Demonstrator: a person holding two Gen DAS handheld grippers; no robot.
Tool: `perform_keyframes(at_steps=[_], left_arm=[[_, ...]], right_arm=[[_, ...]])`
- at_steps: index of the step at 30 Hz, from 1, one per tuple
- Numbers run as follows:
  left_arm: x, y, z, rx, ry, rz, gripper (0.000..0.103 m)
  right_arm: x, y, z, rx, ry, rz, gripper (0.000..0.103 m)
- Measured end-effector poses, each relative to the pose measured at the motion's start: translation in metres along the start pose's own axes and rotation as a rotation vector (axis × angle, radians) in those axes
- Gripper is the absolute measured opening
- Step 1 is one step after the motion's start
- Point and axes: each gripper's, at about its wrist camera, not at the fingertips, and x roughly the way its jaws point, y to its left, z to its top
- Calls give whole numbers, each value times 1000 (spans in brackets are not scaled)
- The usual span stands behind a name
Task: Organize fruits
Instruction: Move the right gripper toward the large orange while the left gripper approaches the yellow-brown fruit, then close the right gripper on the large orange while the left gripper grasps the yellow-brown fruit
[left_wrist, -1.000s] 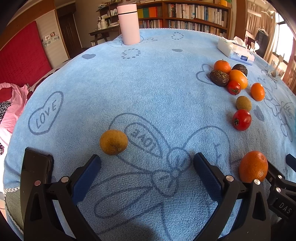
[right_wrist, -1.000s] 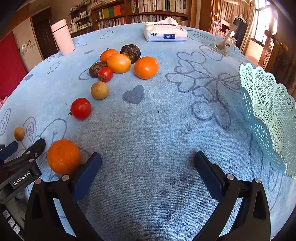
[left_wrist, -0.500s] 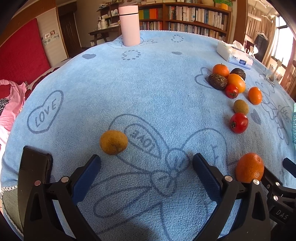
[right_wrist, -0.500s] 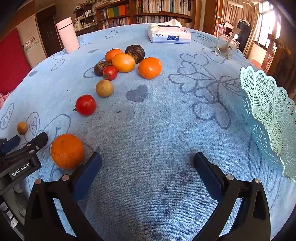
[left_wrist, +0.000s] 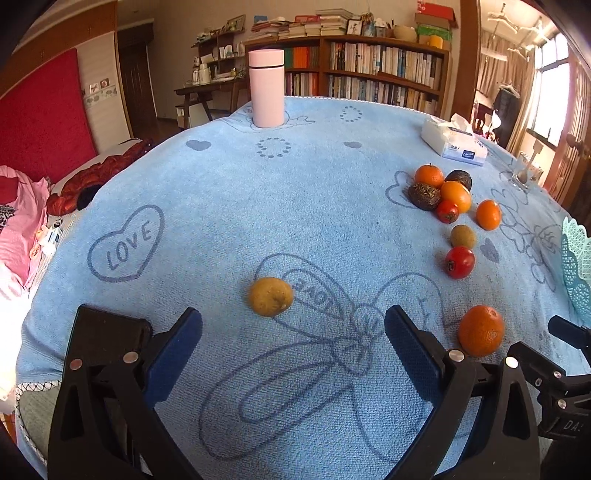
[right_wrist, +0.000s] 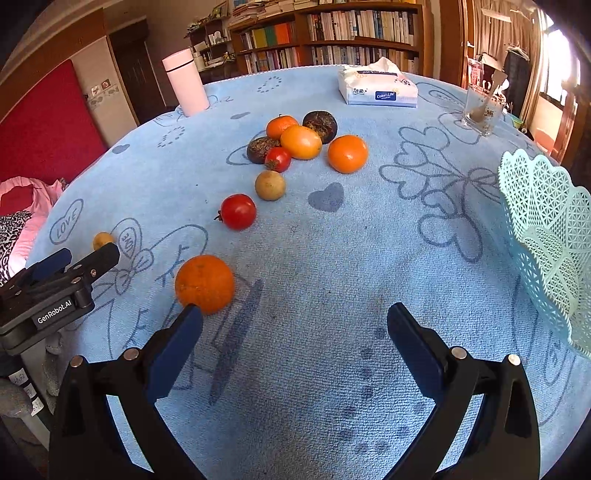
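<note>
We're hovering both grippers, left gripper (left_wrist: 293, 334) and right gripper (right_wrist: 295, 330), fingers spread wide, gripping nothing. Orange (right_wrist: 204, 283) sitting on worktop (right_wrist: 332, 258) beside right's left finger. Basket (right_wrist: 546, 236) looking empty, probably. We're shifting left, centring before closing.

On the cloth-covered table (right_wrist: 369, 258), the flask (right_wrist: 185, 86) stands at the far left edge and the tissue pack (right_wrist: 378, 88) at the far side, with a glass (right_wrist: 480, 107) to its right. A cluster of fruit (right_wrist: 301, 142) lies before the tissue pack; nearer from it sit a kiwi (right_wrist: 270, 185), then a tomato (right_wrist: 238, 211), then an orange (right_wrist: 204, 283). A lone lemon (left_wrist: 270, 296) lies well to the left. The basket (right_wrist: 546, 236) stands at the right edge.
</note>
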Motion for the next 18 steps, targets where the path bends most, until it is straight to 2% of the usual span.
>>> perform_keyframes(at_steps=[10, 11, 12, 14, 18], left_arm=[[-2, 26, 4, -50, 19, -25, 97], [0, 27, 4, -46, 21, -20, 93], [1, 28, 4, -47, 28, -21, 89], [5, 30, 4, -62, 47, -43, 85], [9, 27, 4, -52, 54, -47, 84]], right_arm=[[8, 29, 8, -81, 8, 53, 101], [10, 30, 9, -87, 12, 58, 100], [13, 32, 10, -90, 17, 66, 98], [18, 35, 12, -92, 29, 77, 89], [28, 40, 15, -99, 48, 82, 80]])
